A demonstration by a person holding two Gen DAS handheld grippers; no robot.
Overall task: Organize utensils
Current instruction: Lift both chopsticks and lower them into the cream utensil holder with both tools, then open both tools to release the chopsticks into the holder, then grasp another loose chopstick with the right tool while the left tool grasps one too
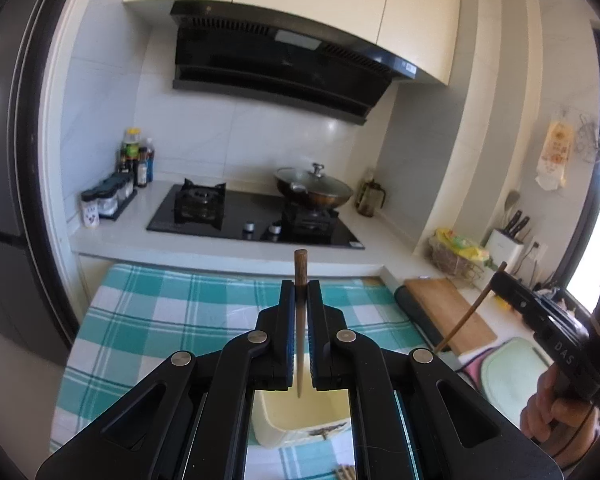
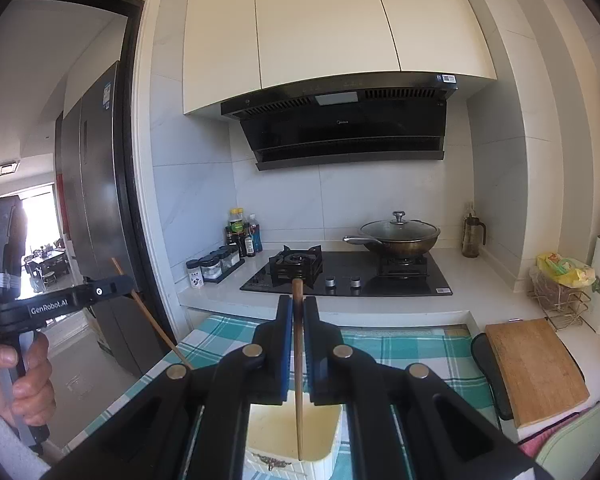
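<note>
At 9 o'clock in the right wrist view, the left hand (image 2: 28, 384) grips the handle of the left claw (image 1: 300, 292), whose jaws are pressed onto 1 wooden chopstick (image 1: 300, 320). In the left wrist view that chopstick stands upright between the jaws, dark blunt end at 12 o'clock above the fingertips and pale pointed tip at 6 o'clock, hanging over the open cream container (image 1: 300, 416). The container sits on the teal-and-white checked cloth (image 1: 160, 312) covering the tabletop (image 1: 112, 240). Whether the tip touches the container's inside cannot be told.

The right claw (image 2: 298, 312) pinches a second chopstick (image 2: 299, 360), also upright, its brown end above the fingertips and its point low inside the same cream container (image 2: 292, 432), near the front wall. In the left wrist view this claw shows at 3 o'clock, held by the right hand (image 1: 548, 408), the stick slanting down toward the cloth's right edge.

Beyond the cloth, at 12 o'clock, lies the black gas hob (image 2: 348, 276) with a lidded wok (image 2: 400, 236) on its right burner and sauce bottles (image 2: 242, 232) to its left. At 3 o'clock a wooden cutting board (image 2: 536, 368) rests on the tabletop, with a wire basket (image 2: 560, 292) behind it.
</note>
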